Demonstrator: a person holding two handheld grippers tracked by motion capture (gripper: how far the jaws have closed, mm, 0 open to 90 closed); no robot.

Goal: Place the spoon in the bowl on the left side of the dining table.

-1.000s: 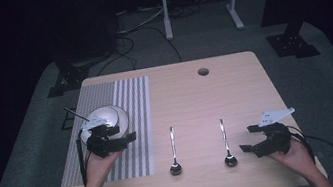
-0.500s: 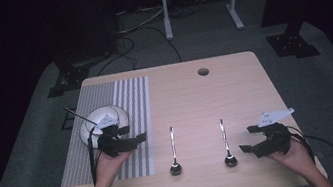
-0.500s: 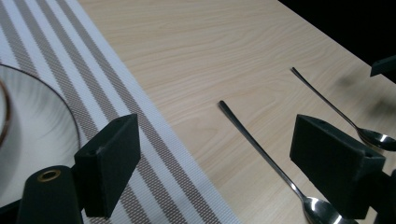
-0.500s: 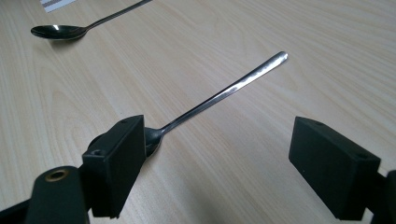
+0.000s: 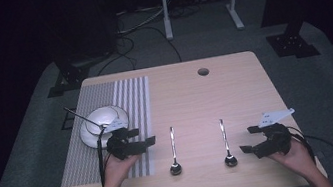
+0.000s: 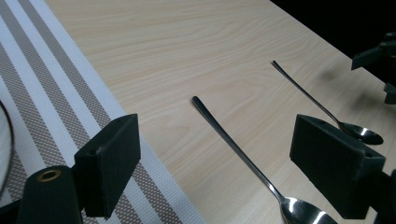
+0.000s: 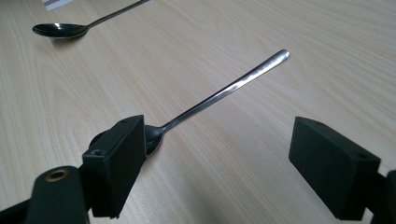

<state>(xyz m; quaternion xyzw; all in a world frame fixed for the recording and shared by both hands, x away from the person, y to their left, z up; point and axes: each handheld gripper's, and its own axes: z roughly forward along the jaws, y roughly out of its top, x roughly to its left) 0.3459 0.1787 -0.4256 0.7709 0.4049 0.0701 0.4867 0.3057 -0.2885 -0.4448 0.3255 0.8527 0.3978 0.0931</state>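
Left gripper [image 5: 147, 140] hangs over the edge of the striped placemat [image 5: 135, 98], jaws spread wide with nothing between them, and I'm pointing it at the near spoon [image 5: 174, 155], which lies flat on the wooden table [image 5: 233, 83] just beside the placemat. From the left gripper view that spoon [image 6: 243, 158] runs straight between my jaws, bowl toward me, no contact yet. Right gripper [image 5: 249, 140] sits farther from the placemat, jaws equally wide and empty, just beside the second spoon [image 5: 225, 145]; in the right gripper view its bowl tucks behind one pad while the handle [image 7: 224, 91] stretches away. On the placemat, the white bowl on its plate [image 5: 103, 121] waits with something thin leaning out of it. By my read, nothing is picked up: both spoons are untouched, so the grasps and any carry toward the placemat are all left to do.
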